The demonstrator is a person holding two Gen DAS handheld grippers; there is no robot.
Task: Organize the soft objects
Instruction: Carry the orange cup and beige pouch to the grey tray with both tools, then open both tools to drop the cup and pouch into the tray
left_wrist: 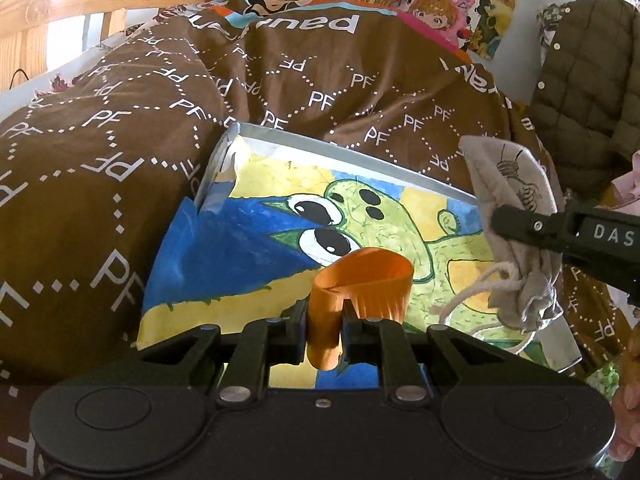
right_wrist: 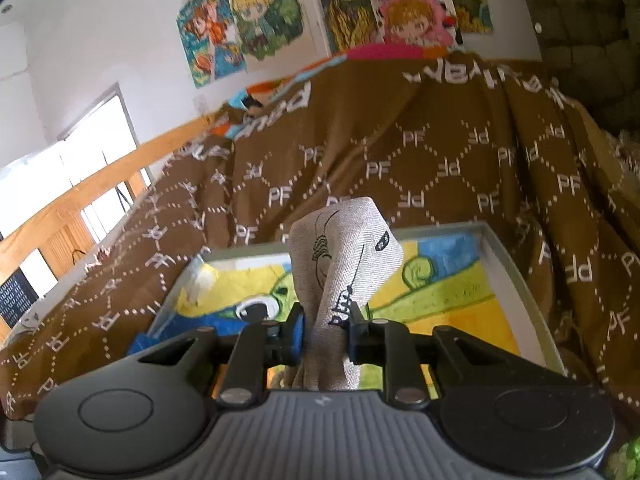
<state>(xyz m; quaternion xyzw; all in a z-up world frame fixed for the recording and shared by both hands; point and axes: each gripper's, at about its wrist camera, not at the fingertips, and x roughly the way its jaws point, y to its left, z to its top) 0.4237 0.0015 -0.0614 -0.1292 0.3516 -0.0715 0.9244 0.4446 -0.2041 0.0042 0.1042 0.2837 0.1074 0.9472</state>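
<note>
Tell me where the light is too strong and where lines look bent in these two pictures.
Left wrist view: glare washes out the wooden rail at top left, and the tray edge curves from the fisheye lens. Right wrist view: the window is overexposed white, and the rail bows.

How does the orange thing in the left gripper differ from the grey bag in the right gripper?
The orange cup-like piece is plain, smooth and keeps a curved open shape; the grey drawstring pouch is woven cloth, printed with black drawings, and crumples where pinched. The orange piece has no cord; the pouch trails a white cord. Shared: each is clamped by a gripper, left and right, above the painted tray.
</note>
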